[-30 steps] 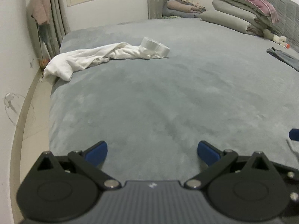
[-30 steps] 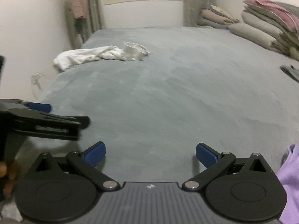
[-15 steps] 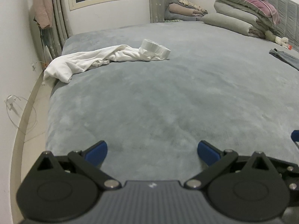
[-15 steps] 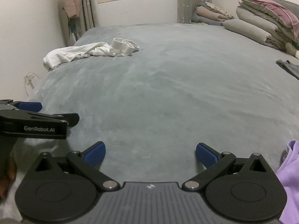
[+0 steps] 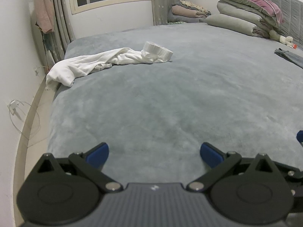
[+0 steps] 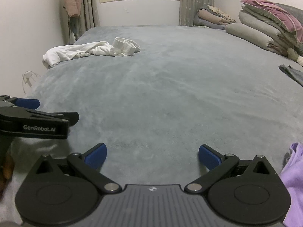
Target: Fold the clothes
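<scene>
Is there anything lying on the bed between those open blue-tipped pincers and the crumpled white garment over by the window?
Nothing: both wrist views show only bare grey bedspread between the left gripper, the right gripper and the crumpled white garment.

The left gripper was held low and level, its two blue-tipped fingers spread wide apart with nothing between them. The right gripper sat in the same pose beside it, fingers equally splayed and empty. In the right wrist view the left gripper showed side-on at the left edge, level with the right one. A bit of the hand holding it showed just below.
</scene>
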### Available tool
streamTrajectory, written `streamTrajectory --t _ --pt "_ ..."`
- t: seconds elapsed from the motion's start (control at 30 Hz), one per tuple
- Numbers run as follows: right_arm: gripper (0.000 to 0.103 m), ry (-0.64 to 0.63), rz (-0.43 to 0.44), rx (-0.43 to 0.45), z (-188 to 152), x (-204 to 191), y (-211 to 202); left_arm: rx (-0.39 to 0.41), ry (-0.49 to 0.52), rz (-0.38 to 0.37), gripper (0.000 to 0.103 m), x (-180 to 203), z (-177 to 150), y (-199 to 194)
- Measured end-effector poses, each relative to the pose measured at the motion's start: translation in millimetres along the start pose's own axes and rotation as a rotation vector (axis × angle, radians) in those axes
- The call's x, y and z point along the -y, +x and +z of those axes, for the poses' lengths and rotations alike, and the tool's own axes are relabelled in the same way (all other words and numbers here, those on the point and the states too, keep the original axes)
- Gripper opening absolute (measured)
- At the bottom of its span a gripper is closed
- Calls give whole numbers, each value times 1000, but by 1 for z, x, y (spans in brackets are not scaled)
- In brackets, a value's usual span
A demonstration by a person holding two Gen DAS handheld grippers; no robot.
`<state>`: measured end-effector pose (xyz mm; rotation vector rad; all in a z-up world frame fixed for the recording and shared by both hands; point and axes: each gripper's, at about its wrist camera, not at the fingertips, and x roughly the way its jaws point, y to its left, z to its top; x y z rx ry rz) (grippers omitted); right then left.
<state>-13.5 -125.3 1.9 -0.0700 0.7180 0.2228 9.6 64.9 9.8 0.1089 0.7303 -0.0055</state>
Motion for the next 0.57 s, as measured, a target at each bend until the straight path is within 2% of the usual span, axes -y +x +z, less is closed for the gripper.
streamTrajectory --t 0.57 --pt "103 -1 -3 -2 0 0 1 6 1 -1 103 0 -1 -1"
